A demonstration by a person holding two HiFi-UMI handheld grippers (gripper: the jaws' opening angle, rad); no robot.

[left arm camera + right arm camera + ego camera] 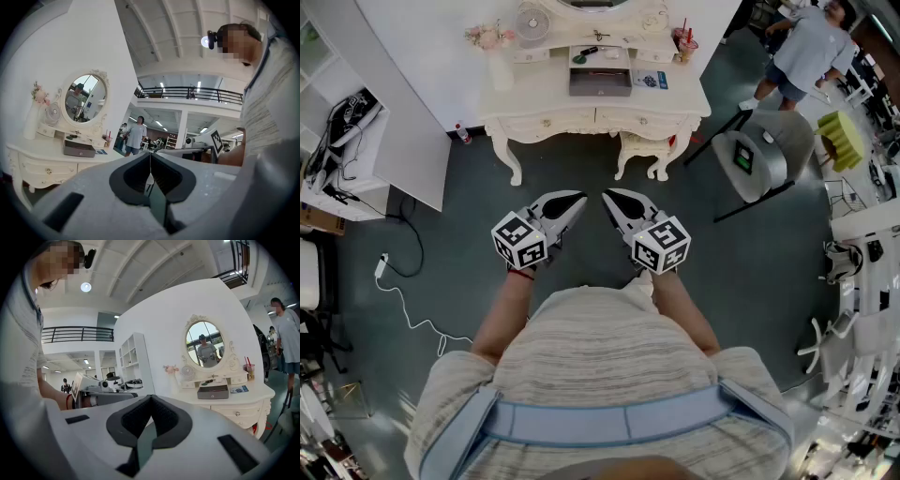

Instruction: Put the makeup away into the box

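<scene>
the task looks not yet begun, as far as these views show. the left gripper [575, 201] is held at about 11 o'clock of the person's chest, over the dark floor [750, 272], its jaws together with nothing between them. ahead, at 12 o'clock and well apart from both grippers, stands the white surface [534, 94] with its oval mirror. the grey box [600, 80] sits near the middle of the surface, and from here it is not clear whether it is open or whether anything is already inside. a few small items [586, 54], likely the makeup, lie on the raised ledge just behind the box, at its 12 o'clock, too small to name. the right gripper [613, 200] is just beside the left one, at about 1 o'clock of the person, its jaws also together and empty. judging from this, every step is left: going up to the surface, picking up each item and setting it into the box.
</scene>
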